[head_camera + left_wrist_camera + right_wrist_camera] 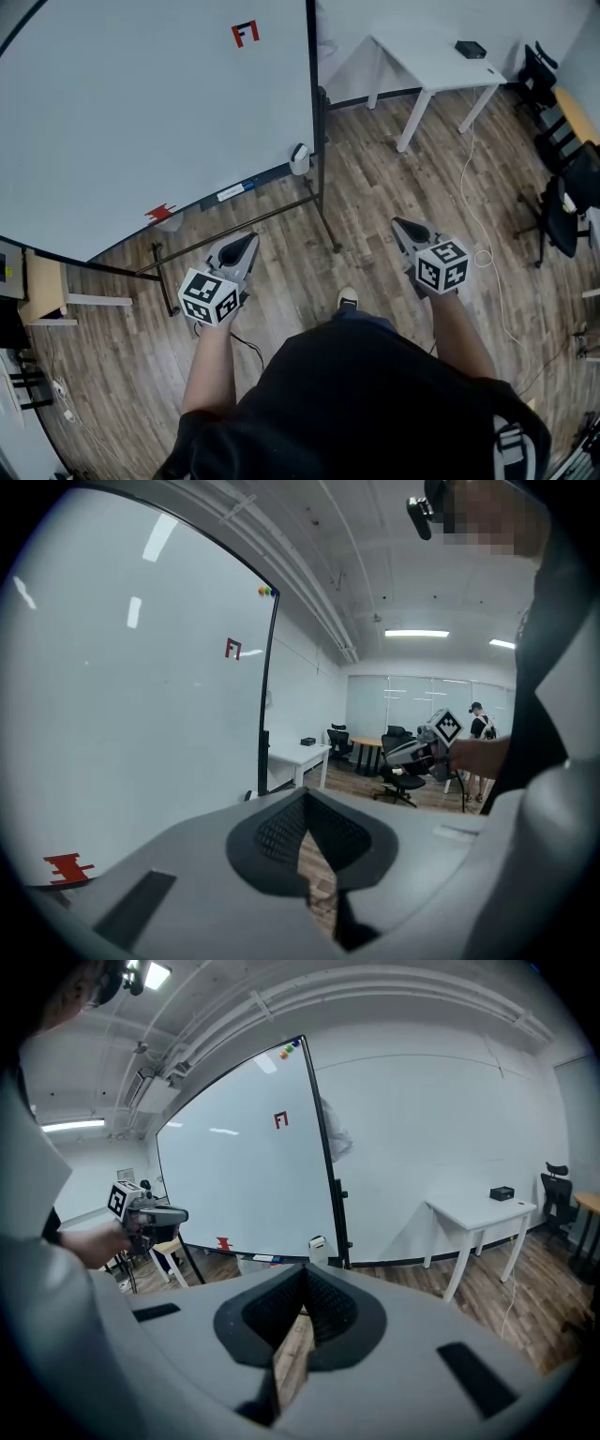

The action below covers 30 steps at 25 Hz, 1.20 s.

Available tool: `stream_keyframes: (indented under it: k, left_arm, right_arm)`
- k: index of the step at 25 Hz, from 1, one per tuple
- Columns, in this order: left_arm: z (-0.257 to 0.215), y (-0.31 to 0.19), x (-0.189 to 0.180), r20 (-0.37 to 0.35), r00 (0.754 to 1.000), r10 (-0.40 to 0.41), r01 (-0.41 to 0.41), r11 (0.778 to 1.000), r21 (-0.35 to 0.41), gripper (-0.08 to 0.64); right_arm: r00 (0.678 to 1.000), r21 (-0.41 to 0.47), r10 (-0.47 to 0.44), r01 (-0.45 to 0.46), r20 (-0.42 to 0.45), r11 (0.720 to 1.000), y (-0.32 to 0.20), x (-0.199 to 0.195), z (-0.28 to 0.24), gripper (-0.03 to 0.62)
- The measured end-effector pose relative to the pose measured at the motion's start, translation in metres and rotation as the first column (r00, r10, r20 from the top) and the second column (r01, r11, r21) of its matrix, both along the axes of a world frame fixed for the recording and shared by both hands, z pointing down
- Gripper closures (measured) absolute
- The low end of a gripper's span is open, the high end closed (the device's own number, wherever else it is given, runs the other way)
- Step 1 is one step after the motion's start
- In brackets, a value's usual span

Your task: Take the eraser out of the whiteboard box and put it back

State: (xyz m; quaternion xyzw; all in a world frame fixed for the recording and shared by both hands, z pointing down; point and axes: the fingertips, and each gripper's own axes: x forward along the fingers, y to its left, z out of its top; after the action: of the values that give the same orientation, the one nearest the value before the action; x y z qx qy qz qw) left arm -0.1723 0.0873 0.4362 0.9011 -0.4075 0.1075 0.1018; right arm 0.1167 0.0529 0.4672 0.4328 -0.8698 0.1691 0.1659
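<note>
A big whiteboard (141, 122) on a rolling stand fills the left of the head view. A small white box (299, 157) hangs at its lower right corner, also seen in the right gripper view (319, 1248). I cannot make out the eraser. A red object (161, 213) lies on the board's tray. My left gripper (248, 239) hovers over the floor short of the tray, jaws shut and empty (307, 799). My right gripper (398, 225) is to the right of the stand, well short of the box, also shut with nothing in it (302, 1283).
A white table (431, 61) with a small black box (471, 49) stands at the back right. Black office chairs (562, 202) line the right edge, and a cable (478, 216) runs across the wooden floor. The stand's legs (323, 220) reach toward me. A small wooden table (42, 286) is at the left.
</note>
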Motion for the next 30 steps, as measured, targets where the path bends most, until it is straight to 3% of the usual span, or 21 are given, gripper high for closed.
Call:
stream_keyframes:
  k: [30]
  left_arm:
    - [0.003,-0.129,0.065,0.031,0.989,-0.146,0.148,0.988,-0.047,0.548]
  right_arm:
    - [0.979,-0.023,-0.2,0.2,0.03,0.979,-0.176,0.041,0.009,0.597]
